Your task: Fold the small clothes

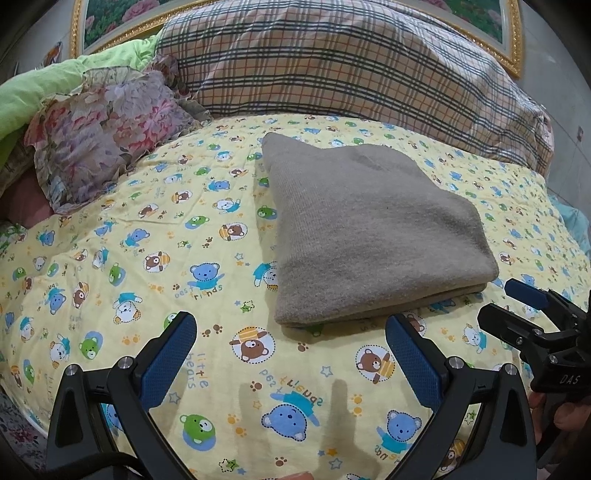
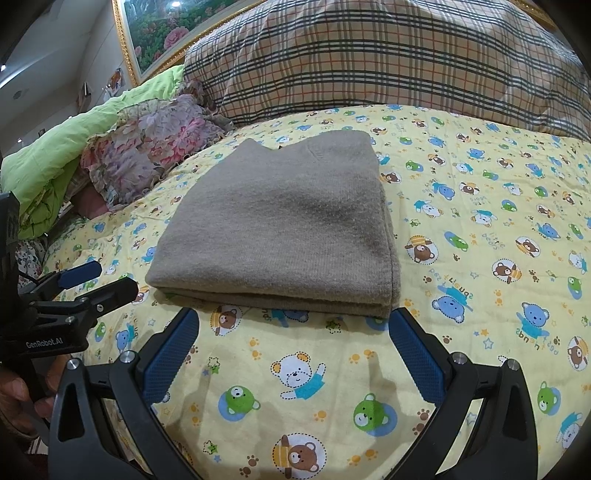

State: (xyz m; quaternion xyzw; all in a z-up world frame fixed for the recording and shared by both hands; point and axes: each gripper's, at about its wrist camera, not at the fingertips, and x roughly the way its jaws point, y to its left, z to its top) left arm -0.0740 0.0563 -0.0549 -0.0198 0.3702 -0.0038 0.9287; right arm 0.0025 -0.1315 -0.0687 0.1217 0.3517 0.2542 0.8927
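Observation:
A grey-brown knit garment (image 1: 369, 229) lies folded into a thick rectangle on the yellow bear-print sheet (image 1: 147, 258); it also shows in the right wrist view (image 2: 280, 229). My left gripper (image 1: 291, 325) is open and empty, just short of the garment's near edge. My right gripper (image 2: 293, 321) is open and empty, its fingertips close to the garment's near folded edge. The right gripper also shows at the right of the left wrist view (image 1: 517, 306), and the left gripper at the left of the right wrist view (image 2: 99, 280). Both hover above the sheet.
A plaid pillow (image 1: 351, 62) lies behind the garment. A floral cushion (image 1: 107, 129) and a green quilt (image 1: 44, 88) sit at the back left. A gold-framed flower picture (image 2: 155, 33) hangs on the wall behind.

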